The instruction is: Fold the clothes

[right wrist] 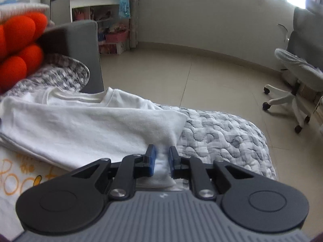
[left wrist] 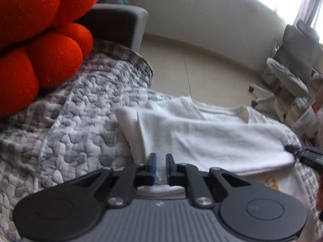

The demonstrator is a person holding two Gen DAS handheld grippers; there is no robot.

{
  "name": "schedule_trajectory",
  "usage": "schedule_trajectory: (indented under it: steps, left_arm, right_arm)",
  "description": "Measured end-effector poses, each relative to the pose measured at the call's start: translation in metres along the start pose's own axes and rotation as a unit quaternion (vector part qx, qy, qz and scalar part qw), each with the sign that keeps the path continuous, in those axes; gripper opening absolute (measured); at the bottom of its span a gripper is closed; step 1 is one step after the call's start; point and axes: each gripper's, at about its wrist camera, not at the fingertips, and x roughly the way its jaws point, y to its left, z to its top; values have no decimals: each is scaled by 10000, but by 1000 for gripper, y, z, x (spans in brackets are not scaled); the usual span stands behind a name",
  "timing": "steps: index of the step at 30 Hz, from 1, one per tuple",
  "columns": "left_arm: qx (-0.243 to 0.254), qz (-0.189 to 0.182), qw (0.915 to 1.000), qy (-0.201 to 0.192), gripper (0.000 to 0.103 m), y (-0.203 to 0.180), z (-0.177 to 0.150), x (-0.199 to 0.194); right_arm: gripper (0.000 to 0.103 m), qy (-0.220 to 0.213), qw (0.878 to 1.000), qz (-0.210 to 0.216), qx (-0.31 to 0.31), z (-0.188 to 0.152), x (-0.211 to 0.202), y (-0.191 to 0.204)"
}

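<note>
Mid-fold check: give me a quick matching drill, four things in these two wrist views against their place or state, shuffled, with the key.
Things:
1. white T-shirt
2. orange cushion
3. office chair
4. quilted blanket

Place or state:
A. on wheels, on the tiled floor
B. grey-and-white, spread under the garment
C. partly folded, an edge in each gripper
D. lumpy knit, at the sofa's armrest end

The left gripper and right gripper both pinch white cloth.

Pairs: 1-C, 2-D, 3-A, 4-B
</note>
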Motion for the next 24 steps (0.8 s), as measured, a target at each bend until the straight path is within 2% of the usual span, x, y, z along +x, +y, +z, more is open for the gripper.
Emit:
schedule_trajectory:
  steps: [4, 7, 11, 13, 15, 16, 18, 21, 24]
  left_arm:
    - [-41, -24, 10000, -87, 11, 1, 3, -8]
    - [-67, -42, 10000, -57, 11, 4, 2, -6]
    - [-210, -102, 9995, -231, 11, 9, 4, -15]
    - [-301, -195, 9983, -453, 12, 14, 4, -26]
    - [-366, -428, 9967, -581, 13, 20, -1, -28]
    - [-366, -471, 9970, -499, 13, 21, -4, -23]
    - [-226, -247, 9992, -230, 11, 17, -11, -8]
    - [73, -121, 9992, -373, 12, 7, -12, -15]
    - [28, -175, 9985, -521, 12, 5, -8, -29]
  right_arm:
    - [16, -77, 9996, 54, -264, -2, -22, 6]
    - [17, 67, 9998, 141, -158, -17, -13, 3]
    - [22, 93, 9999, 33, 94, -8, -20, 1]
    - [22, -10, 10000, 34, 74, -8, -30, 7]
    - [20, 61, 10000, 75, 7, -11, -36, 13]
    - [20, 182, 9998, 46, -35, -15, -36, 17]
    - [20, 487, 9986, -109, -184, -26, -26, 26]
    - [20, 479, 9979, -295, -306, -28, -27, 34]
    - [21, 428, 9989, -164, 119, -20, -36, 31]
